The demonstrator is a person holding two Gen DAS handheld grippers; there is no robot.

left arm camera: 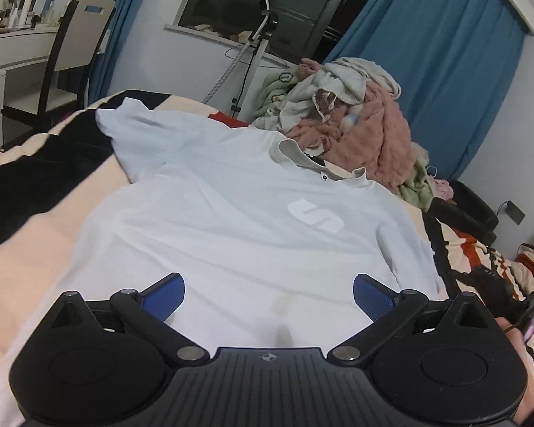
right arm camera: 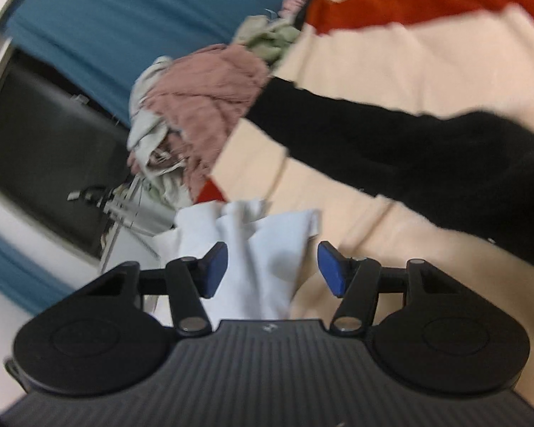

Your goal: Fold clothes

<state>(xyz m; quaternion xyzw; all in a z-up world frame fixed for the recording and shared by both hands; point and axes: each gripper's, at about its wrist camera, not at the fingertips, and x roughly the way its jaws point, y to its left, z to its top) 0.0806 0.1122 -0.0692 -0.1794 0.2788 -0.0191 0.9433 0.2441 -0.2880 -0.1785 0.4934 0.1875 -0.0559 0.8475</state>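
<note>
white shirt [left arm camera: 231, 213] logo visible left only

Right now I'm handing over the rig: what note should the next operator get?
Left gripper: open, hovering over the lower part of the white shirt, gripping nothing.
Right gripper: open, with a bunched part of the shirt between its fingers, not clamped.
The shirt lies face up on the striped blanket; the clothes pile sits beyond its collar.
Done: shirt spread out.
Left: every fold, then the pile.

shirt [left arm camera: 231, 220] hem hidden behind left gripper [left arm camera: 268, 297]; right wrist view motion-blurred (laundry pile [right arm camera: 195, 106] smeared)
</note>
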